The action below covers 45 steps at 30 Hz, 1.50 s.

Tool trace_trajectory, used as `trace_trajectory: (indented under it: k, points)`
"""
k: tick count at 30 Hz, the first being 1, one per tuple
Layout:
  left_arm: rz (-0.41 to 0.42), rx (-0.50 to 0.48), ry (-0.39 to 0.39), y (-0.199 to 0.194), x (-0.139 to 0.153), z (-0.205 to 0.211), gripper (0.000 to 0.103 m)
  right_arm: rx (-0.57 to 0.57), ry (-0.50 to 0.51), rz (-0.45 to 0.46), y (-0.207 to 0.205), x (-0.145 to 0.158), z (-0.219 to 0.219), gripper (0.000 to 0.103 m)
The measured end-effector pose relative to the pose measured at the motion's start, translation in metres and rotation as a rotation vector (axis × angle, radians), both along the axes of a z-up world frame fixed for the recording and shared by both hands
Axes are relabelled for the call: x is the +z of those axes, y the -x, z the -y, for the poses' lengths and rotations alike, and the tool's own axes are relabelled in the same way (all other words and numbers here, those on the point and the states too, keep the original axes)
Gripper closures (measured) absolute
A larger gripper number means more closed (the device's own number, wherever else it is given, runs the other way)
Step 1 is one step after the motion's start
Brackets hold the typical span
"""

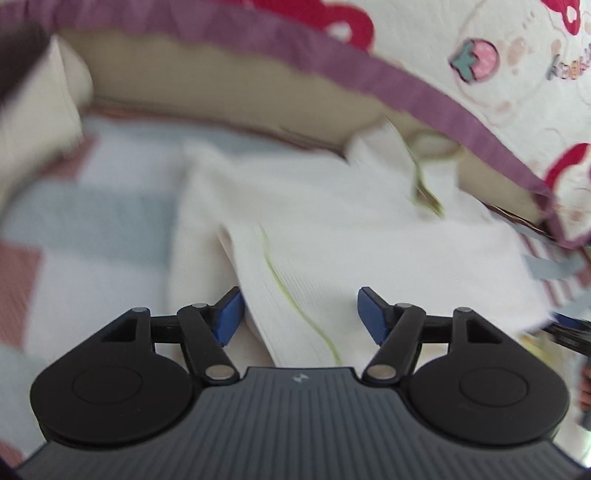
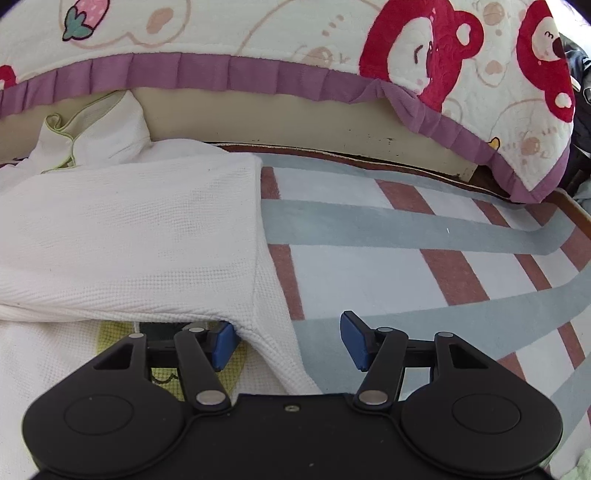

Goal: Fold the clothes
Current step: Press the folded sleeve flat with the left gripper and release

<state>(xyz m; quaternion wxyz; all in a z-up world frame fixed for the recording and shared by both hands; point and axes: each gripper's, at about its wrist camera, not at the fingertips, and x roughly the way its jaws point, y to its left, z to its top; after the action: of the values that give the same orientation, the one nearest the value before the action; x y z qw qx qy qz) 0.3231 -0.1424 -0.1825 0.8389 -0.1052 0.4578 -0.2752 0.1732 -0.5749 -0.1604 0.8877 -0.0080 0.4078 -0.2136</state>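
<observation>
White waffle-knit garment (image 2: pixel 129 229) lies spread on the striped rug (image 2: pixel 424 229), at about nine to ten o'clock in my right view and filling twelve o'clock in my left. I judge it soft, light and limp: it will drape and sag rather than hold a shape, so a pinch on a doubled edge or corner should serve better than one on the flat middle. Its weave is a fine grid; thin green piping (image 1: pixel 295 295) runs along a seam and around the collar (image 2: pixel 59 125) at ten o'clock. Beyond it, at twelve, hangs a quilted bedcover (image 2: pixel 277 29) with red bears and a pleated purple frill (image 2: pixel 184 70). The rug is flat pile in grey, pale and brick bands. My right fingers (image 2: pixel 290 341) stand wide, holding nothing, the garment's hem corner just beside the left pad. My left fingers (image 1: pixel 299 317) also stand wide over a folded edge, gripping nothing.
</observation>
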Motion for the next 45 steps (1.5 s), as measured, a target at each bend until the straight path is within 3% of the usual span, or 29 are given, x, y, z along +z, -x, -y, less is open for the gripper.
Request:
trace_trajectory:
  k: [3,5,6,7,8,13,16,18,19,22,26,30,34,39,42,45]
  points:
    - [0.038,-0.093,-0.028,0.016,0.000,0.004,0.028,0.000,0.000,-0.001,0.000,-0.001,0.000,0.040]
    - [0.058,-0.124,-0.019,0.017,-0.003,0.006,0.030,-0.012,-0.012,0.006,0.000,-0.002,0.001,0.039]
    - [0.065,-0.102,-0.017,0.017,-0.003,0.005,0.043,-0.018,-0.020,0.010,0.000,-0.002,0.002,0.039]
    - [0.055,-0.098,-0.030,0.013,-0.002,0.006,0.064,-0.024,-0.028,0.014,0.001,-0.002,0.002,0.038]
    - [0.042,-0.099,-0.046,0.008,0.000,0.007,0.097,-0.030,-0.038,0.017,0.001,-0.002,0.003,0.038]
    - [0.040,-0.038,-0.020,-0.001,0.020,-0.014,0.097,-0.063,-0.060,0.025,0.001,-0.001,0.010,0.039]
    - [0.019,-0.007,-0.070,-0.001,0.019,-0.014,0.086,-0.071,-0.026,0.009,0.000,0.000,0.005,0.039]
    - [0.022,-0.001,-0.157,0.004,0.018,-0.010,0.065,-0.081,-0.022,0.000,0.001,0.004,0.002,0.039]
    - [0.037,-0.008,-0.183,0.009,0.021,-0.008,0.065,-0.087,-0.034,0.001,0.002,0.006,0.001,0.038]
    - [0.085,-0.031,-0.243,0.024,0.031,-0.002,0.058,-0.090,-0.098,0.023,0.013,0.013,0.000,0.037]
    - [0.073,-0.033,-0.269,0.049,0.037,-0.006,0.051,-0.095,-0.198,0.029,0.038,0.019,0.005,0.037]
    - [0.063,-0.066,-0.357,0.082,0.029,-0.018,0.048,-0.095,-0.284,0.006,0.070,0.022,0.009,0.037]
    - [0.107,-0.138,-0.448,0.109,0.025,-0.015,0.043,-0.134,-0.407,-0.002,0.102,0.020,0.008,0.037]
    - [0.165,-0.077,-0.364,0.139,0.052,-0.033,0.043,-0.007,-0.481,0.023,0.129,0.040,-0.018,0.037]
    - [0.135,-0.052,-0.342,0.159,0.056,-0.042,0.043,0.099,-0.459,-0.005,0.150,0.056,-0.027,0.037]
    - [0.129,-0.110,-0.336,0.185,0.059,-0.042,0.044,0.205,-0.371,-0.090,0.175,0.067,-0.023,0.037]
